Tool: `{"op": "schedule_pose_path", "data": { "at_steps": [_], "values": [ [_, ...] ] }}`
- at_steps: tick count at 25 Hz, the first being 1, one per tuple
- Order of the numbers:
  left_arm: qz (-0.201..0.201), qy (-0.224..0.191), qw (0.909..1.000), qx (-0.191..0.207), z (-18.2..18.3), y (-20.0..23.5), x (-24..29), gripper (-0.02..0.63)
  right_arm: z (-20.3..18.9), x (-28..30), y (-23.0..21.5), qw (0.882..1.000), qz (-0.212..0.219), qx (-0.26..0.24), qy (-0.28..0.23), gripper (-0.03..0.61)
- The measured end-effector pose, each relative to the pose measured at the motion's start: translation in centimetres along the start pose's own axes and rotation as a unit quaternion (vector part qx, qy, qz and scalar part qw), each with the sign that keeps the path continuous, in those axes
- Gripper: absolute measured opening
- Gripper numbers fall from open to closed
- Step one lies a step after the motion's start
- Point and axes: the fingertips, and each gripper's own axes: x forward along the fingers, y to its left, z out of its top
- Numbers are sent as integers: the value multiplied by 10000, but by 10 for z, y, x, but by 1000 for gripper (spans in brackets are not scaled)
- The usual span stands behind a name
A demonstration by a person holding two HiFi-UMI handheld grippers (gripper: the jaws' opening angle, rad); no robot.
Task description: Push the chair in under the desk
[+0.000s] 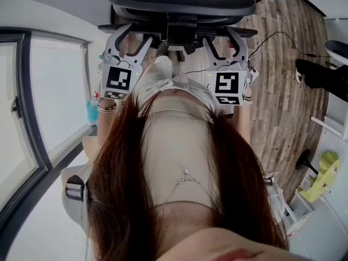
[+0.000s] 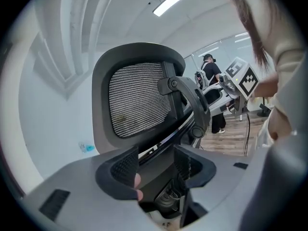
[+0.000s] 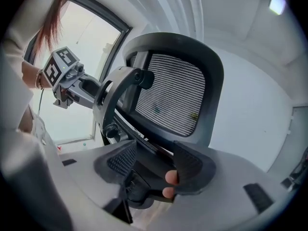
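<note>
Now my left gripper [image 1: 136, 38] gapes wide, ungripped, around the lower back frame of the office chair [image 1: 179, 4]. That chair stands straight ahead, its backrest crossways to me. My right gripper [image 1: 224, 39] gapes likewise, equally near. I see no desk.

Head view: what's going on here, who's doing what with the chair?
A person is behind a black mesh-backed office chair with a claw in each hand. The left claw and the right claw are both at the chair's back frame, jaws apart, its dark bar in the gap but not clamped. No desk is clearly in view.
</note>
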Motion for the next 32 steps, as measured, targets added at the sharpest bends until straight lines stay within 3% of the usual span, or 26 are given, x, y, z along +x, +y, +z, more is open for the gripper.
{"op": "schedule_pose_path", "data": {
  "at_steps": [7, 19, 32],
  "values": [
    [23, 170, 9997, 165, -9, 1, 2, 219, -5, 2, 0, 9999, 51, 44, 94, 244],
    [-2, -83, 9999, 102, -2, 3, 5, 224, -3, 9, 2, 9985, 469, 273, -117, 244],
    [14, 47, 10000, -25, -3, 15, 16, 224, 0, 23, -4, 9985, 425, 295, -164, 244]
  ]
}}
